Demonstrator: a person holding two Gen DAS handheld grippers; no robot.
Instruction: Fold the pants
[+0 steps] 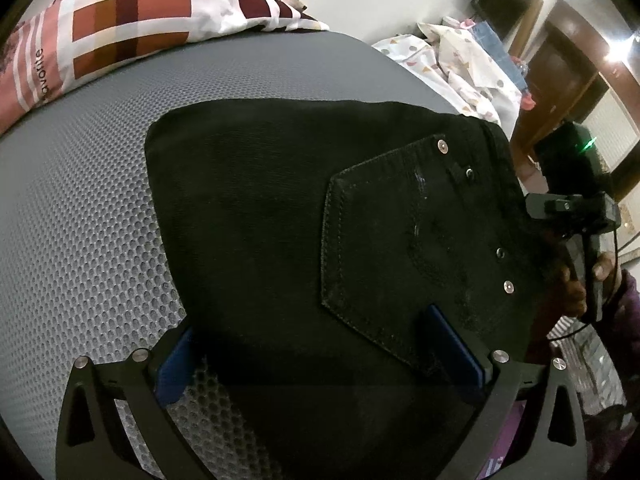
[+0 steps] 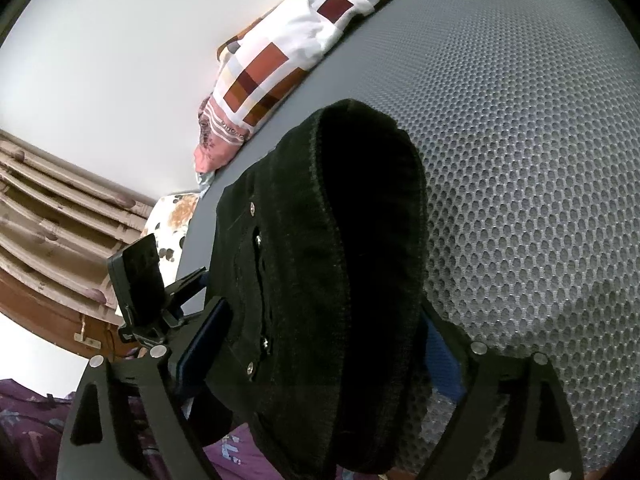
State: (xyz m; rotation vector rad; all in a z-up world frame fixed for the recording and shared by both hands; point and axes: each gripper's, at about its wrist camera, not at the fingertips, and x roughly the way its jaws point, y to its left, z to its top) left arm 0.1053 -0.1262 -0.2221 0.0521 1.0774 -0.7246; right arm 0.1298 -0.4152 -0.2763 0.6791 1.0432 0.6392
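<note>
The grey mesh mattress (image 1: 100, 208) is the biggest thing in view; wide bare mesh lies to the left of and beyond the pants in the left wrist view, and to the right of them in the right wrist view (image 2: 520, 160). Its far edge meets a white wall, and its near edge runs just under both grippers.

One checked pillow (image 1: 128, 28) in red, brown and white lies at the far edge, well apart from the pants. One white spotted cloth (image 1: 460, 64) is heaped past the mattress's right-hand end.

One pair of black pants (image 1: 280, 220) lies folded into a thick pad near the near edge, a stitched back pocket (image 1: 400, 248) facing up. Four metal rivets show along the pocket top and waistband. The rounded folded end (image 2: 360, 168) points toward the pillow.

The left gripper (image 1: 320, 360) hangs over the near part of the pants, its two blue pads spread wide, gripping nothing. The right gripper (image 2: 320, 360) straddles the waistband end, jaws wide, pads (image 2: 204, 340) not visibly pressing the cloth.
</note>
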